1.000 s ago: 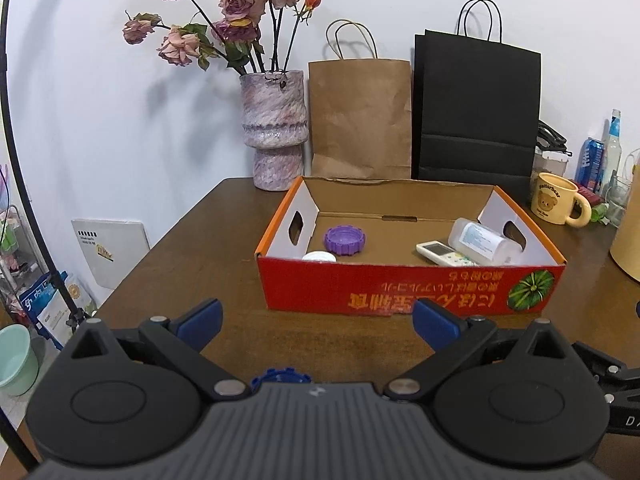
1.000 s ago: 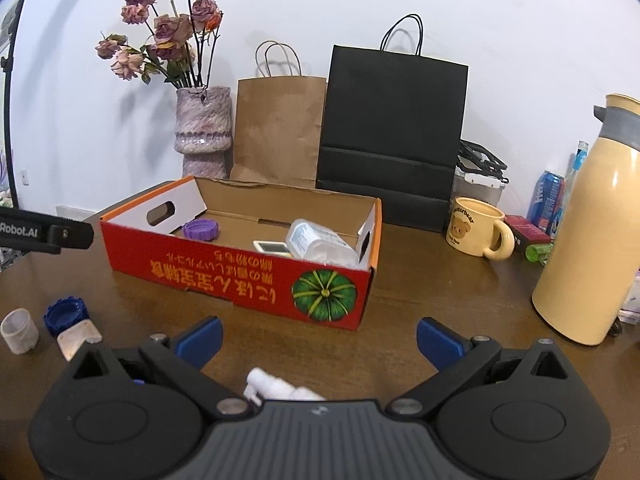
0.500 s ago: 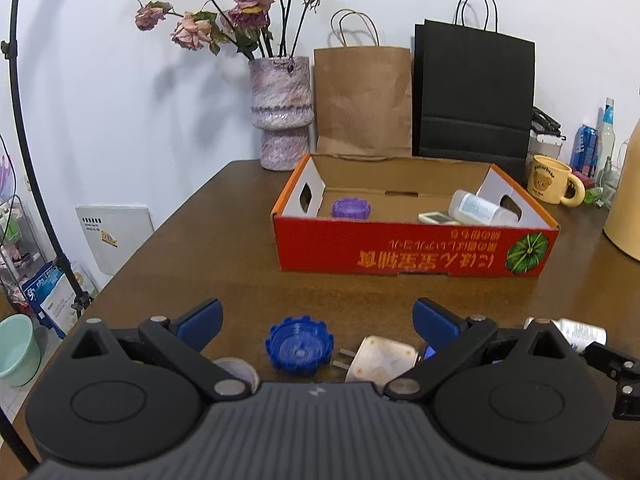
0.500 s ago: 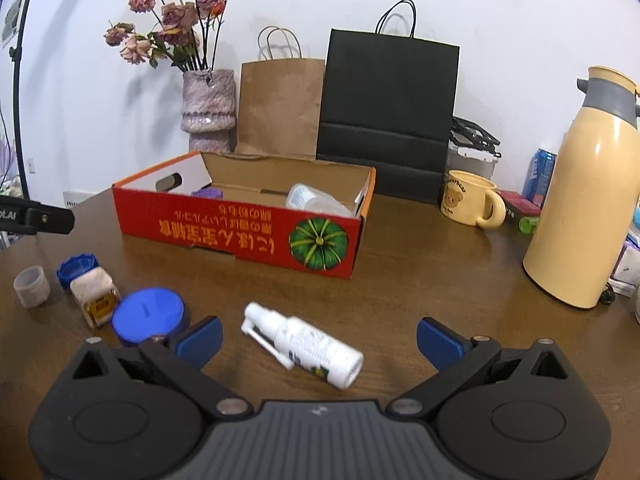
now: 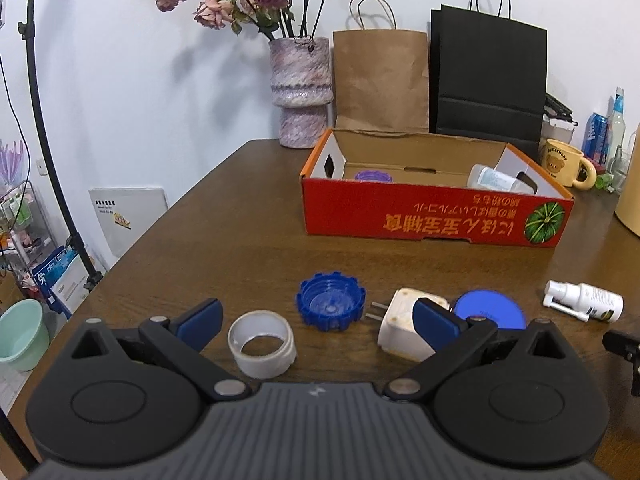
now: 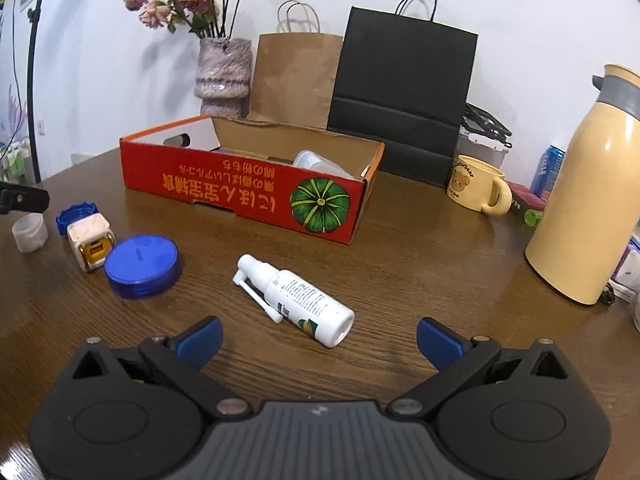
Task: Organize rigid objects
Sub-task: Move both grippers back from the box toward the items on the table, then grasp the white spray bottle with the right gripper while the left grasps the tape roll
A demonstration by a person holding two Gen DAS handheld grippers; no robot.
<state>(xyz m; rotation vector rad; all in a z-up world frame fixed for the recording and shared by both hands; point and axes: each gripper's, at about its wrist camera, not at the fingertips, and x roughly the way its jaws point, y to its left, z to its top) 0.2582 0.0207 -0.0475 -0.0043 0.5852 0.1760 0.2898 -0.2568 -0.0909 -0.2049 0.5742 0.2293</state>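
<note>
A red cardboard box (image 5: 436,216) (image 6: 240,196) stands on the wooden table and holds a purple lid (image 5: 373,176) and a clear bottle (image 5: 496,179). In front of it lie a white ring cap (image 5: 262,343), a blue toothed cap (image 5: 331,304), a white charger plug (image 5: 404,330) (image 6: 91,246), a round blue lid (image 6: 142,266) and a white spray bottle (image 6: 296,300) (image 5: 584,306). My left gripper (image 5: 316,320) is open and empty, just short of the caps. My right gripper (image 6: 318,340) is open and empty, just short of the spray bottle.
A vase of dried roses (image 5: 300,92), a brown paper bag (image 5: 380,80) and a black bag (image 5: 488,76) stand behind the box. A yellow mug (image 6: 478,190) and a cream thermos (image 6: 588,216) stand at the right. The table's left edge (image 5: 160,216) drops to floor clutter.
Both grippers have pulled back from the box and tilted down. The loose caps, charger, blue lid and spray bottle have come into full view in front of them.
</note>
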